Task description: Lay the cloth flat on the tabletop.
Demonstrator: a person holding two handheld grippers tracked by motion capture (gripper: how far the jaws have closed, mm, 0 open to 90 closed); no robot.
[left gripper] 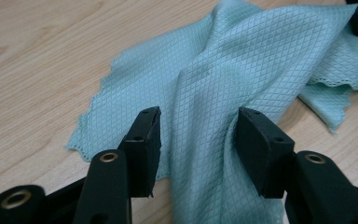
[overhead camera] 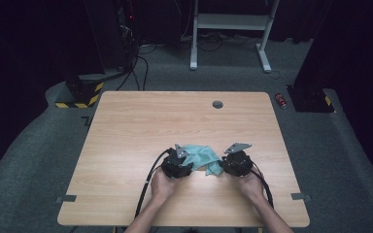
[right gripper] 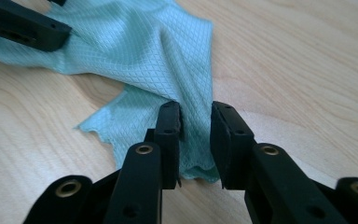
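A teal waffle-weave cloth (overhead camera: 201, 156) lies crumpled on the wooden table (overhead camera: 175, 116), near its front edge, between the two hand-held grippers. The left gripper (overhead camera: 189, 161) is at the cloth's left end. In the left gripper view its jaws (left gripper: 198, 135) stand wide apart over a raised fold of the cloth (left gripper: 242, 60), and the pads do not press on it. The right gripper (overhead camera: 223, 164) is at the cloth's right end. Its jaws (right gripper: 196, 135) straddle a corner of the cloth (right gripper: 149, 51) with a visible gap between them.
A round cable hole (overhead camera: 217, 104) sits near the table's far edge. Grey tape marks (overhead camera: 66, 198) (overhead camera: 300, 196) flank the front corners. On the floor beyond are a red can (overhead camera: 281, 100), a white desk frame (overhead camera: 233, 22) and black stands with hazard stripes (overhead camera: 80, 94).
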